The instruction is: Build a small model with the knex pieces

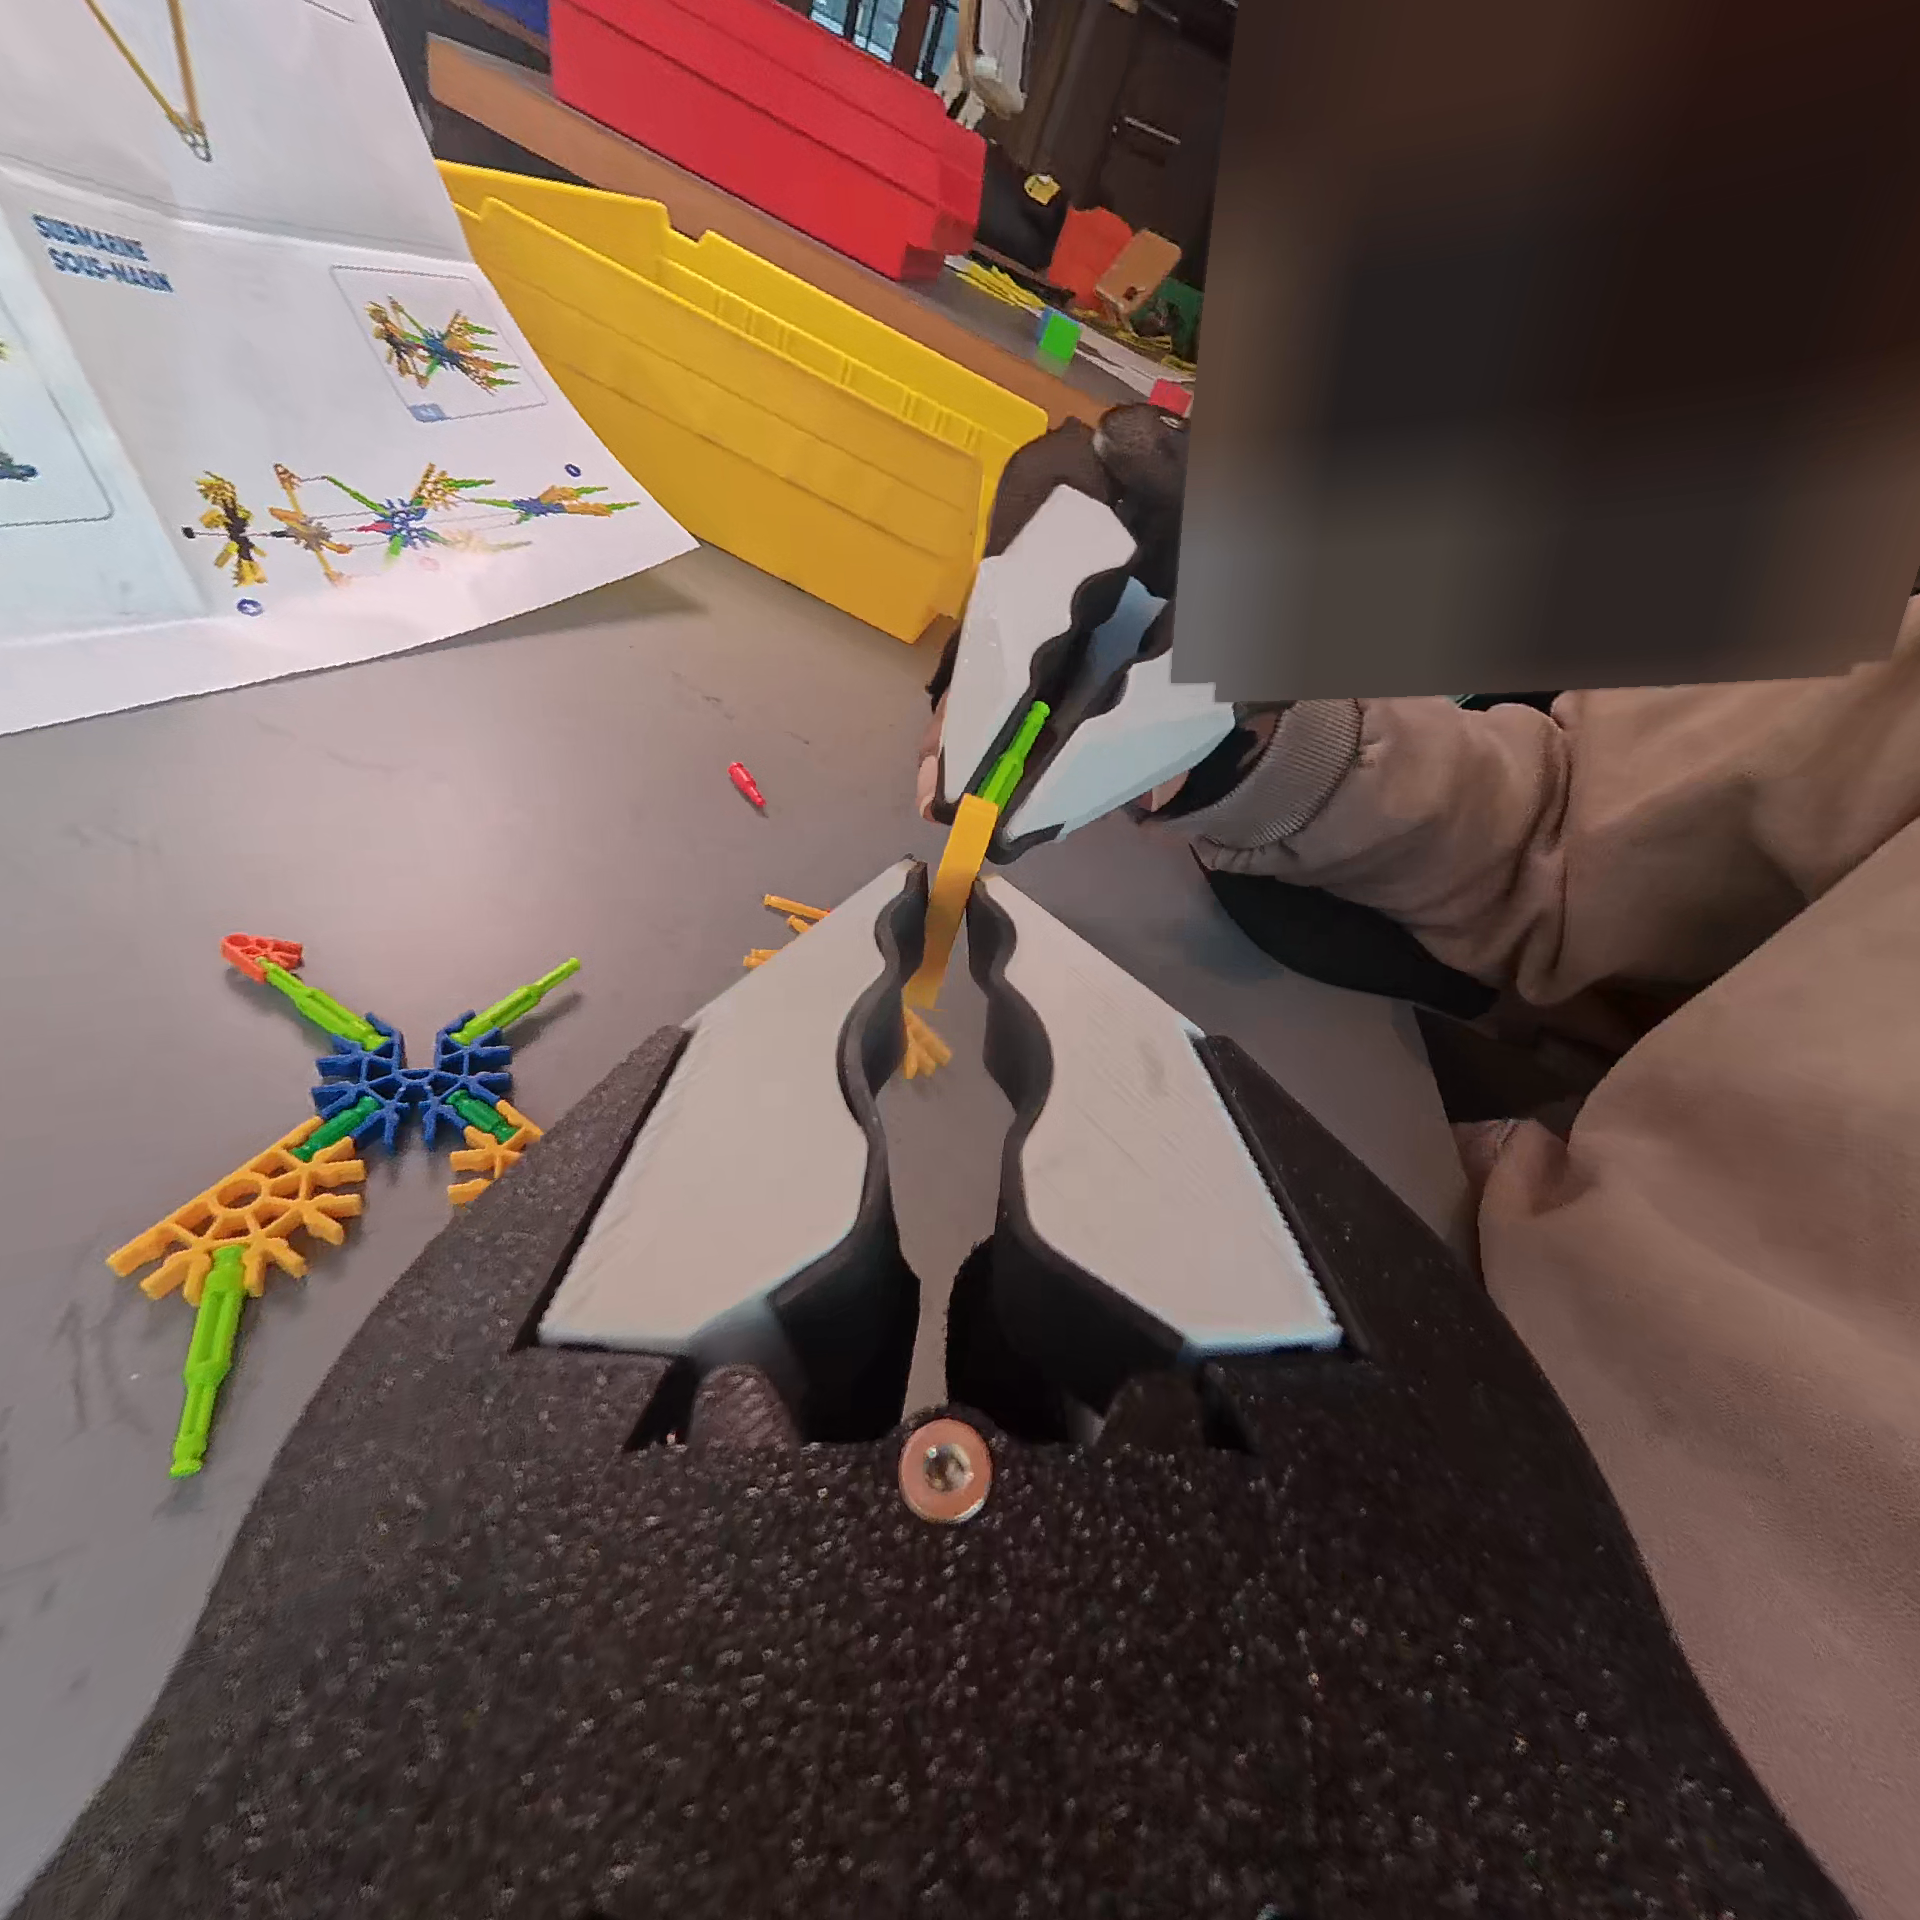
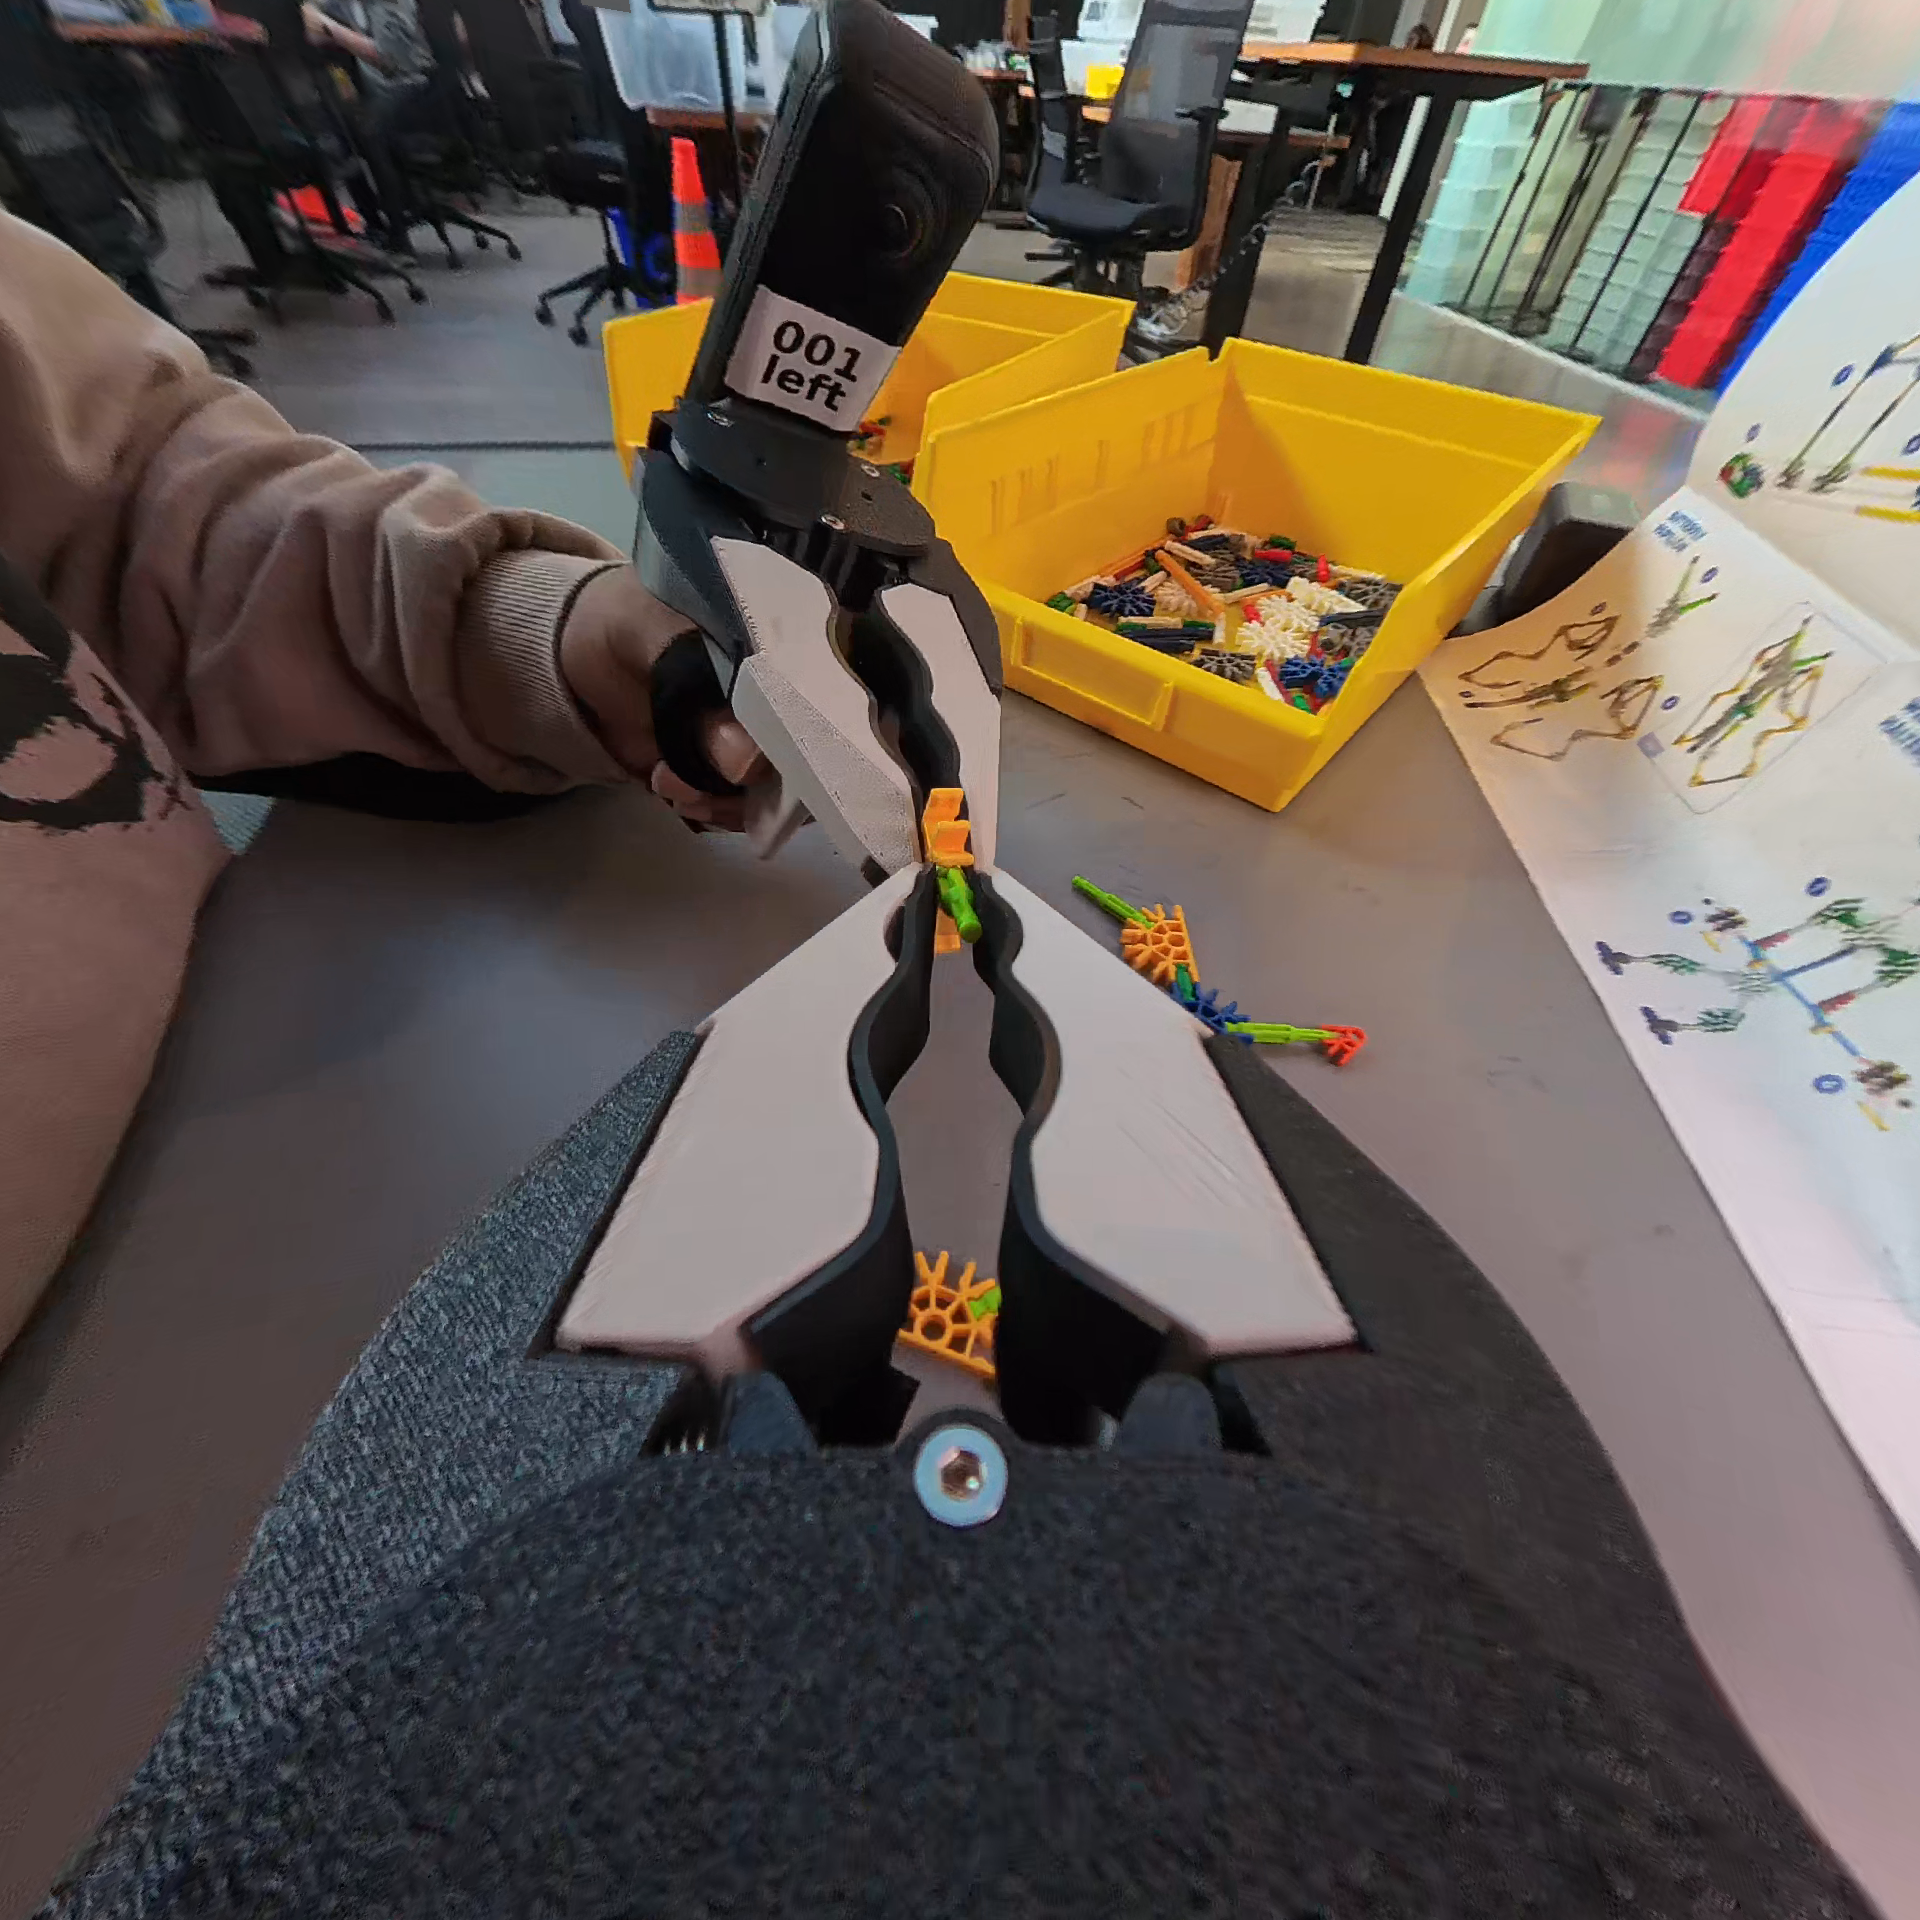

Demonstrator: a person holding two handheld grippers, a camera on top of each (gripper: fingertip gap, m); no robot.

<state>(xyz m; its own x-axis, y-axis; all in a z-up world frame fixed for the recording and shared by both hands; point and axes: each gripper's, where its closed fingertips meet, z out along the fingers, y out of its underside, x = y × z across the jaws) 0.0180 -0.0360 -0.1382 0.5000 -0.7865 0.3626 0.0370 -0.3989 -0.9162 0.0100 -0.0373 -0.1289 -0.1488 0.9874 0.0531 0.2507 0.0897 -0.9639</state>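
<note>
My left gripper point(image 1: 943, 878) is shut on a flat orange connector point(image 1: 951, 904), held edge-on above the grey table point(image 1: 623, 779). My right gripper point(image 2: 951, 883) is shut on a short green rod point(image 2: 958, 899). The two grippers meet tip to tip, and the rod's end touches the connector point(image 2: 945, 826). In the left wrist view the right gripper point(image 1: 982, 831) comes in from the upper right with the green rod point(image 1: 1013, 753). In the right wrist view the left gripper point(image 2: 948, 847) comes down from the upper left. A person's hands in tan sleeves hold both.
A built piece of blue, orange and green parts point(image 1: 395, 1081) point(image 2: 1205, 977) lies on the table. A yellow bin point(image 2: 1247, 582) point(image 1: 779, 416) holds several loose parts. An instruction sheet point(image 1: 260, 364) point(image 2: 1714, 831) lies alongside. A small red piece point(image 1: 746, 784) and another orange connector point(image 2: 951, 1314) lie loose. Left and right tips are no more than a few centimetres apart.
</note>
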